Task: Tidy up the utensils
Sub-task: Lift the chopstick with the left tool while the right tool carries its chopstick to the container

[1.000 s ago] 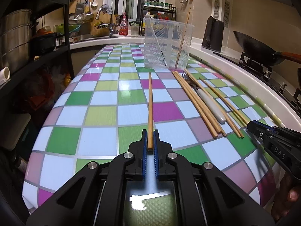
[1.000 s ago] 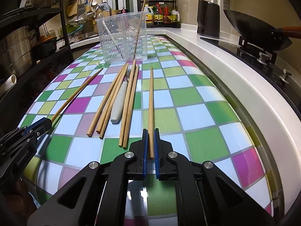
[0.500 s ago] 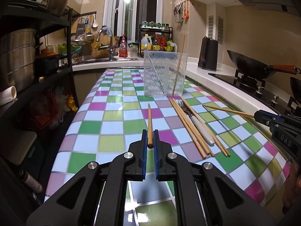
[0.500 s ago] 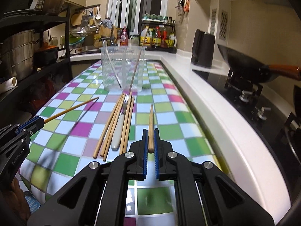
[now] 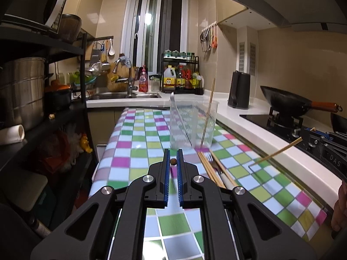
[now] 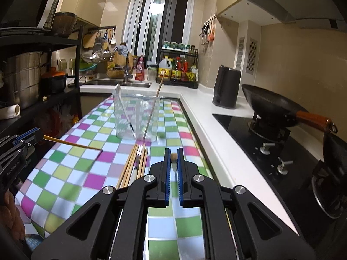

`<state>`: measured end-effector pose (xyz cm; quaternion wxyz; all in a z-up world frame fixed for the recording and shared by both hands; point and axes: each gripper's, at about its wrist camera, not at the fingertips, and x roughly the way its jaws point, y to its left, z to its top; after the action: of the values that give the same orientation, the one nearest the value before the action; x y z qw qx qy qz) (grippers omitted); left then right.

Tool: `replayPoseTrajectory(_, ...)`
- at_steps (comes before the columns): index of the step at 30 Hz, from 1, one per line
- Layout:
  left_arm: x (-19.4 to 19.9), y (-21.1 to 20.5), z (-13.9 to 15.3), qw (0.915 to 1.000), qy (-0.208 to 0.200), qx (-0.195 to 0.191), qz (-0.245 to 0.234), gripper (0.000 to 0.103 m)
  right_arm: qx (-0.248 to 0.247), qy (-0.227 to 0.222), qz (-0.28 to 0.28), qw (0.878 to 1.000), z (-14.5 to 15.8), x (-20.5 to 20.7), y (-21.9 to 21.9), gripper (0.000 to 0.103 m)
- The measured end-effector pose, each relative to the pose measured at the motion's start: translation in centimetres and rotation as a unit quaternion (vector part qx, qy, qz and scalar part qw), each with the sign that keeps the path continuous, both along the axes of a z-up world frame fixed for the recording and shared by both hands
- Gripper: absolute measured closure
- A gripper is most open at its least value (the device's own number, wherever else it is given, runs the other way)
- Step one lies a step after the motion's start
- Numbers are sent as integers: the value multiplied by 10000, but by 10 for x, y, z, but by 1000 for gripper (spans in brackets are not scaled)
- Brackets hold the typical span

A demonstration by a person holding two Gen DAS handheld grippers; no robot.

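Black angular left gripper (image 5: 173,162) and right gripper (image 6: 173,158), blue ribbed pads (silver screws).

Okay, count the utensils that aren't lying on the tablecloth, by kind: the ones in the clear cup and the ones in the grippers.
Wooden chopsticks: 3, one in the left gripper, one in the right gripper, one in the clear plastic cup
White utensil with a striped end: 1, in the cup
Total: 4

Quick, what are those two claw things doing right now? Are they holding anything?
Left gripper: closed on one wooden chopstick, lifted off the table.
Right gripper: closed on another chopstick, also lifted.
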<state>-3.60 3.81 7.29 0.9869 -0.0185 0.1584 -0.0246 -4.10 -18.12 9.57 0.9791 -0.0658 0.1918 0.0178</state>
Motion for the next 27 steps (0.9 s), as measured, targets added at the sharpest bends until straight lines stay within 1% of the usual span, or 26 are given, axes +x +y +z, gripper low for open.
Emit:
replayPoseTrajectory(4,10,4,19,9999,-90,-51,-28,97,26,-123,42,9999,21,5,-2,97)
replayPoseTrajectory(8,19,9,42,9997,-184,-93,-116,97,140,-80,139,9998,41,16,-5,97)
replayPoseTrajectory(11,33,13,58,9996,-86,-212,-176,97,193,-38,230,9995,55,24,-5,97)
replayPoseTrajectory(14,45,18,70,9991,60,-346,-228,97,356,69,355,9987,66,33,-5,97)
replayPoseTrajectory(18,67,25,81,9960,509,-610,-403,97,429,438,474,9970,76,49,-2,97)
replayPoseTrajectory(20,76,29,87,9947,674,-647,-426,97,468,657,565,9951,83,58,0,97)
replayPoseTrajectory(24,91,33,100,9924,838,-727,-531,97,521,780,675,9933,97,70,3,97)
replayPoseTrajectory(27,103,34,107,9897,1002,-804,-633,97,524,765,680,9934,107,79,6,97)
